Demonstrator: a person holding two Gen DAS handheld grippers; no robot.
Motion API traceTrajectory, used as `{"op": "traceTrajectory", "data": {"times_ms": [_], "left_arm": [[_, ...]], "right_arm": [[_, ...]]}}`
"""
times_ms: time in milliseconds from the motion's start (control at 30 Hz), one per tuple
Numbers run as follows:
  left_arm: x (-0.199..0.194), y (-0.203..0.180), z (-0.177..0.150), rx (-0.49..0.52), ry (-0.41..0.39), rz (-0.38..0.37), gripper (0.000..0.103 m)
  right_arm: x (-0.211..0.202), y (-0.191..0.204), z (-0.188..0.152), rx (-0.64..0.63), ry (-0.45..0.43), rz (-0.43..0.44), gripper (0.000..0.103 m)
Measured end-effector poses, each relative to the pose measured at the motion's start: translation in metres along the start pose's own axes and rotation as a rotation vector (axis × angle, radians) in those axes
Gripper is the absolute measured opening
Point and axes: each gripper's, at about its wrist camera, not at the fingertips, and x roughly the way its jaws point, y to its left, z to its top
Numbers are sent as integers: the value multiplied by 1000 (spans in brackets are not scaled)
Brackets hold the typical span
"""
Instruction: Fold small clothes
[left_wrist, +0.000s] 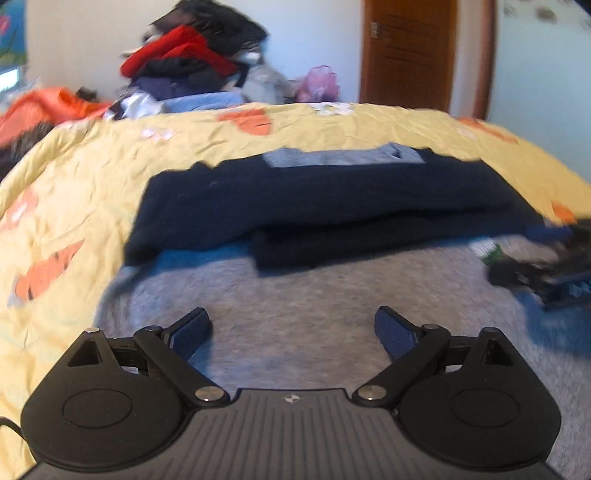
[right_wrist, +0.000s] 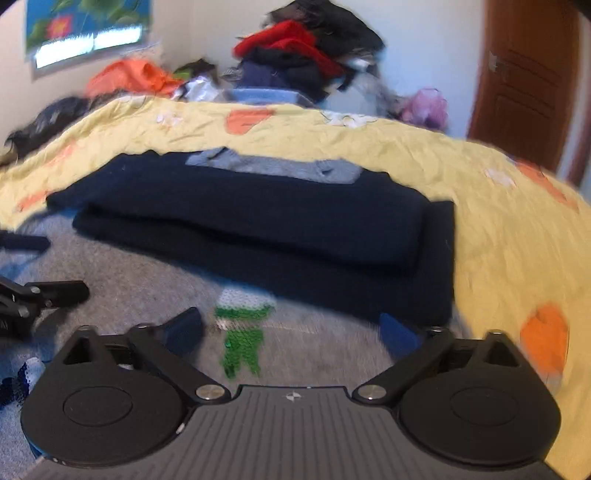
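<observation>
Both the left gripper (left_wrist: 292, 328) and right gripper (right_wrist: 291, 328) are held apart, empty, above the grey garment (left_wrist: 314, 306); a single-layer pinch risks dragging it askew against the folded navy garment (right_wrist: 258, 221).

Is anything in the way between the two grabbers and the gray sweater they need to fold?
Nothing visible. The left gripper and right gripper hang open directly over the gray sweater. The folded navy garment lies beyond them, covering its far part.

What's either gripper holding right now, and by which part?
Nothing. The left gripper and right gripper are both open, with only the gray sweater showing between their fingers. The folded navy garment lies beyond them, ungripped.
</observation>
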Motion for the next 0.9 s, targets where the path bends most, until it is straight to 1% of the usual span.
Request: {"op": "traceTrajectory", "data": {"times_ms": [67,133,167,233,267,300,333,367,400,433,500,567,600,667,733,800,867,900], "left_arm": [[-1,4,3,-11,14,37,100],[-15,3,-1,-34,42,68,98],[-27,1,-6,-43,46,51,98],[-56,-8,-23,-35,30,-27,99],[-71,-13,-36,-17,24,-54,99],[-84,-20,-50,6,30,-66,99],[-91,-27,-63,38,53,-69,99],[-99,-33,-77,77,65,-55,99],[-112,-35,-90,100,22,-34,99],[-121,-34,-99,112,17,-27,99],[-136,-23,-108,103,38,-17,99],[-147,-4,-115,113,46,14,99],[-154,6,-118,110,50,18,100],[-167,19,-122,129,77,54,99],[-184,25,-130,147,47,65,99],[-201,22,-138,140,24,31,99],[-212,11,-146,163,13,-6,99],[-214,4,-151,196,21,-2,99]], "right_arm": [[-5,0,-4,16,0,-30,102],[-18,5,-9,49,17,-46,102],[-29,9,-13,58,18,-34,102],[-53,19,-28,56,-4,14,103],[-62,24,-37,47,4,37,103],[-67,30,-47,30,30,53,103],[-71,37,-58,-5,41,45,103],[-78,44,-71,-76,2,12,103],[-85,45,-76,-85,-16,18,103],[-86,42,-78,-64,3,26,103],[-90,36,-80,-39,1,16,103],[-94,34,-82,-40,11,-7,103],[-98,34,-83,-43,15,-16,103],[-110,34,-88,-36,17,-29,103],[-127,35,-95,-19,-1,-3,103],[-146,39,-102,4,-29,48,103],[-160,44,-106,44,-29,128,103],[-165,48,-108,60,-22,181,103]]}}
